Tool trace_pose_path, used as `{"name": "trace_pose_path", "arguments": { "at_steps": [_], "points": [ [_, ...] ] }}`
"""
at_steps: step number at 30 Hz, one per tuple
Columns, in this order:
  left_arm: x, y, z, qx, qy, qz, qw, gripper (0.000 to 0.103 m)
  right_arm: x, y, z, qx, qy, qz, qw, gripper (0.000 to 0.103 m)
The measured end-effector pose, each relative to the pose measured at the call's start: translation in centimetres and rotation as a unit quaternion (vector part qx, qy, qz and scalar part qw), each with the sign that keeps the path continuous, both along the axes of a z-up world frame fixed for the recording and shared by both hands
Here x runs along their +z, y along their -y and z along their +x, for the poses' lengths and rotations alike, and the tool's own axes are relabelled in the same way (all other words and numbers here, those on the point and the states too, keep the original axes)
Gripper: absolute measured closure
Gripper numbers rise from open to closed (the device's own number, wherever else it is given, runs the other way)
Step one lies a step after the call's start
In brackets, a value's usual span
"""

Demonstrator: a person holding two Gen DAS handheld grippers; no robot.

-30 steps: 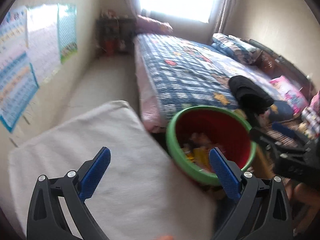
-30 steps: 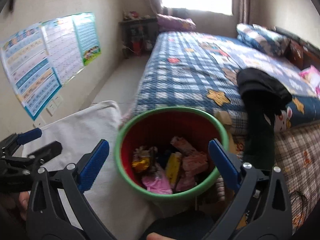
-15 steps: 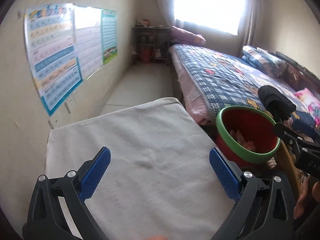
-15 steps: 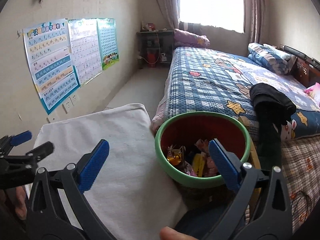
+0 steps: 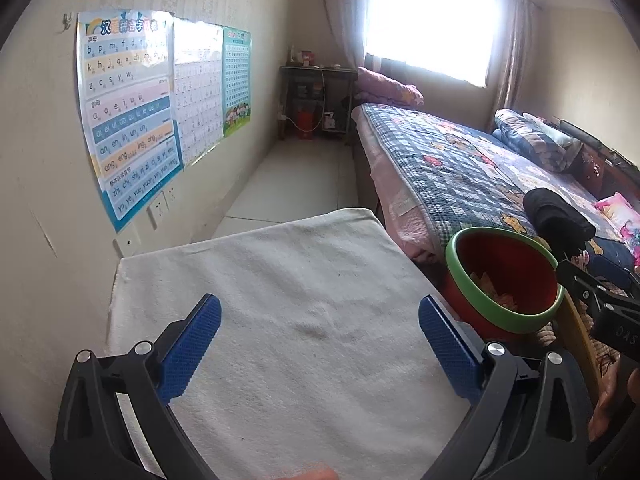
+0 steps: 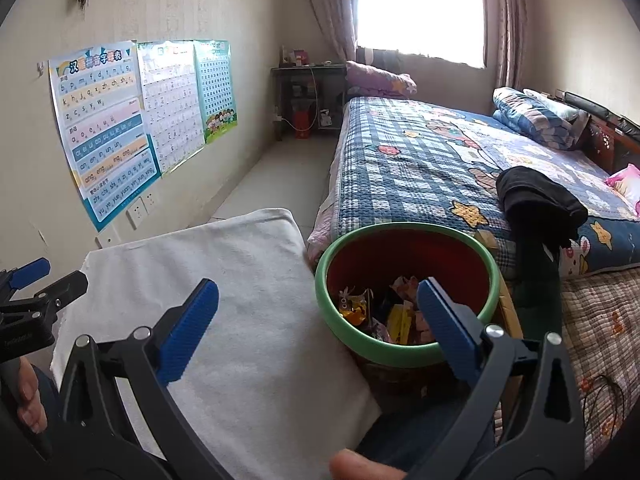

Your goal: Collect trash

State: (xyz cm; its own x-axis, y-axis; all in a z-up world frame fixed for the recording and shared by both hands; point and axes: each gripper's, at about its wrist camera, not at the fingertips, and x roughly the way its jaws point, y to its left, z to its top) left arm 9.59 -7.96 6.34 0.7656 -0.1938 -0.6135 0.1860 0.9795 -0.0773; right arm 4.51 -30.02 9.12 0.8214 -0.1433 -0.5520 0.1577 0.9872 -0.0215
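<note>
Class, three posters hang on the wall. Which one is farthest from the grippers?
The green-bordered poster with cartoon children along its bottom, nearest the window end. The large rainbow-titled pinyin chart is closest, and the pale chart hangs between them.

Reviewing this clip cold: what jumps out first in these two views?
The red bin with a green rim, holding colourful wrappers, stands beside a white cloth-covered surface with nothing lying on it. Both the left gripper and right gripper are open and hold nothing. Behind lies a blue patchwork bed.

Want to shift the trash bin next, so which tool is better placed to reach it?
Probably right: the right tool hangs open with the green-rimmed red bin almost between its fingers, while the left tool faces the white cloth.
</note>
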Motion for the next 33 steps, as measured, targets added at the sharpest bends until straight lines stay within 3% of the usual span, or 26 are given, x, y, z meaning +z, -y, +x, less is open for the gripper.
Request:
{"name": "trace_pose_path", "arguments": {
  "at_steps": [33],
  "points": [
    [-0.4,-0.9,-0.8,0.005,-0.003,-0.02,0.9998,0.008,-0.1,-2.8,0.1,0.014,-0.002,-0.027,1.0,0.005]
  ]
}}
